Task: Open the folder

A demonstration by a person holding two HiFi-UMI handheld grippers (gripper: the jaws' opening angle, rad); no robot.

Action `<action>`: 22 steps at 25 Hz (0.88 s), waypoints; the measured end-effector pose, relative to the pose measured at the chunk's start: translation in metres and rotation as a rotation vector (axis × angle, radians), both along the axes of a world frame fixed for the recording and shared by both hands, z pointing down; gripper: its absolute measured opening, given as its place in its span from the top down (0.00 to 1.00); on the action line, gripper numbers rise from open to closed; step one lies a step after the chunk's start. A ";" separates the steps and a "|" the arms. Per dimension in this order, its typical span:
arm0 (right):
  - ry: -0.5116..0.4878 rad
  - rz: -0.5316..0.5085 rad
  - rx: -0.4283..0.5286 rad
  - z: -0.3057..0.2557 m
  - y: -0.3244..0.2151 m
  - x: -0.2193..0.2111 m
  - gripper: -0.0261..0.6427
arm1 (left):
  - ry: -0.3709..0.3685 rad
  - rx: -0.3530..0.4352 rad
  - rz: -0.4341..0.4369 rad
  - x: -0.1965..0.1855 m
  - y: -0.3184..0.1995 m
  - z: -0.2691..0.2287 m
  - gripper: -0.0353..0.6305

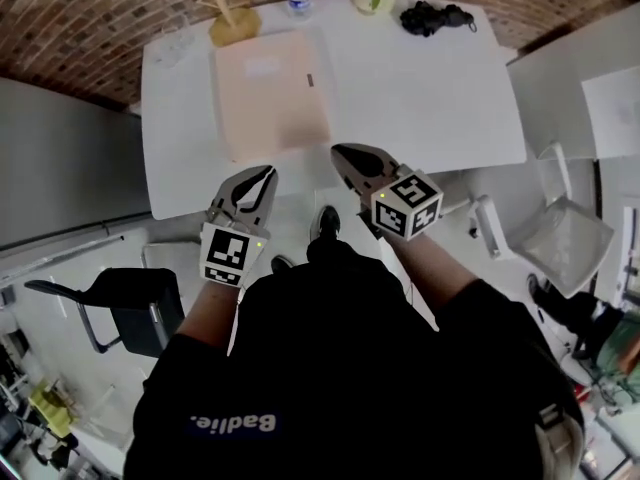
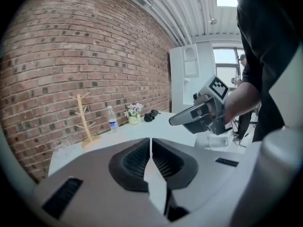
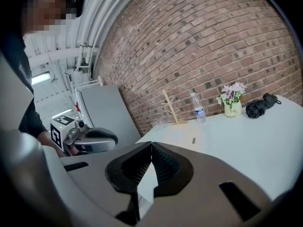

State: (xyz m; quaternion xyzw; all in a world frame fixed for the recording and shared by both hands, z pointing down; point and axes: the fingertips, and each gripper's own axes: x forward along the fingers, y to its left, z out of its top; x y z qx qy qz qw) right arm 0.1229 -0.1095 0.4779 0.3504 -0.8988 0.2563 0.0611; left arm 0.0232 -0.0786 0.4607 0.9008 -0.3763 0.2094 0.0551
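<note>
White lettering on the person's dark top, lower left of the head view, lies upside down and seems to read "Badlie." In the right gripper view, the small flower pot at the right carries a word like "Life", too small to be sure. The bottle label beside it is unreadable. The cubes on the left gripper and right gripper bear black-and-white square patterns, no letters.

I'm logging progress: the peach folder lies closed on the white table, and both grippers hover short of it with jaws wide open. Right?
Not quite: both pairs of jaws are shut and empty, as the left and right gripper views show. The rest holds: the folder lies closed on the table, and the left gripper and right gripper hover short of it.
</note>
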 end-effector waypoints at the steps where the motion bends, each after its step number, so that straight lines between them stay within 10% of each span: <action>1: 0.006 -0.005 -0.012 0.009 -0.006 0.000 0.92 | -0.036 0.002 0.001 0.000 -0.005 0.007 0.94; 22: -0.014 0.155 -0.315 0.153 -0.068 0.002 0.92 | -0.509 0.012 0.222 0.008 -0.038 0.148 0.74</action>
